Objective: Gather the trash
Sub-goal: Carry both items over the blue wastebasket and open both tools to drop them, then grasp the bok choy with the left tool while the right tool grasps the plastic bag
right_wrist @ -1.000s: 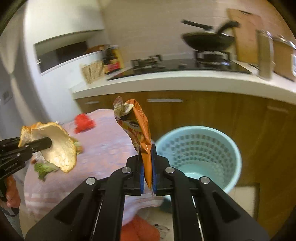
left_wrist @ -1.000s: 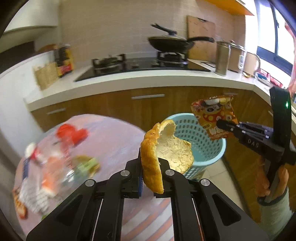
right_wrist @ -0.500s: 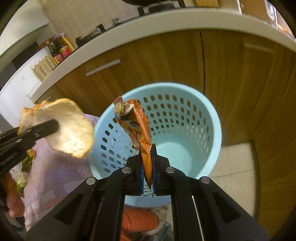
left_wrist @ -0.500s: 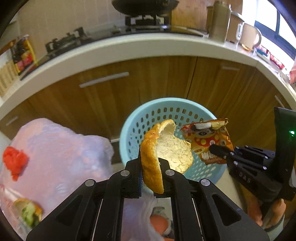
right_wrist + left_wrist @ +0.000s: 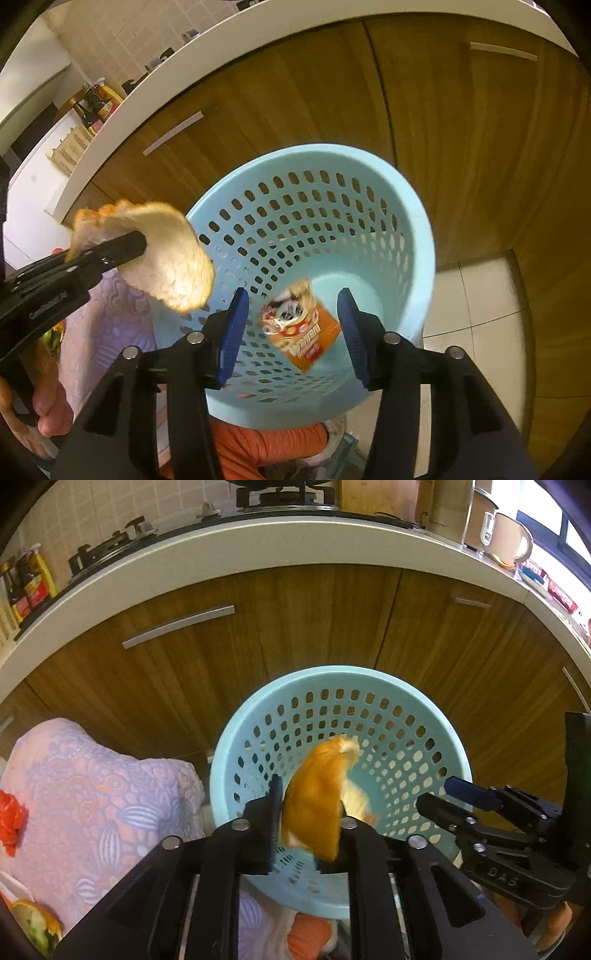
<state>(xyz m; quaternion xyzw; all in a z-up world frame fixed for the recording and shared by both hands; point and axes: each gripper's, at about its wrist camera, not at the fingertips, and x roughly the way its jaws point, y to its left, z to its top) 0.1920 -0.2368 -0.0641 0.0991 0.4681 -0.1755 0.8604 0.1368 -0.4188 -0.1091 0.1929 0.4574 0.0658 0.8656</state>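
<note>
Clearly not everything is sharp: the orange peel (image 5: 314, 808) and the snack wrapper (image 5: 299, 328) are both smeared by motion. In the left wrist view the peel covers the tip of the right finger of the left tongs (image 5: 310, 805). These tongs have just been opening. The peel stands between the fingers, and a thin gap shows between it and the left pad. Whether it touches the other pad I cannot tell. It hangs over the mouth of the pale blue basket (image 5: 236, 760). Behind the peel there is a pale and orange patch that I cannot identify.

The right wrist view shows what the left one does not. The wrapper is loose inside the basket (image 5: 417, 229), below the right tongs (image 5: 292, 299). Their blue pads are spread wide and touch nothing; these tongs too have just been opening. From this side the pale inner face of the peel (image 5: 173, 266) is visible, and it hides the far finger of the left tongs (image 5: 136, 242). A hand (image 5: 48, 413) is cut off at the lower left edge.

Only the left wrist view shows the purple cloth (image 5: 92, 794) beside the basket and the right tongs (image 5: 439, 797) from the side.
</note>
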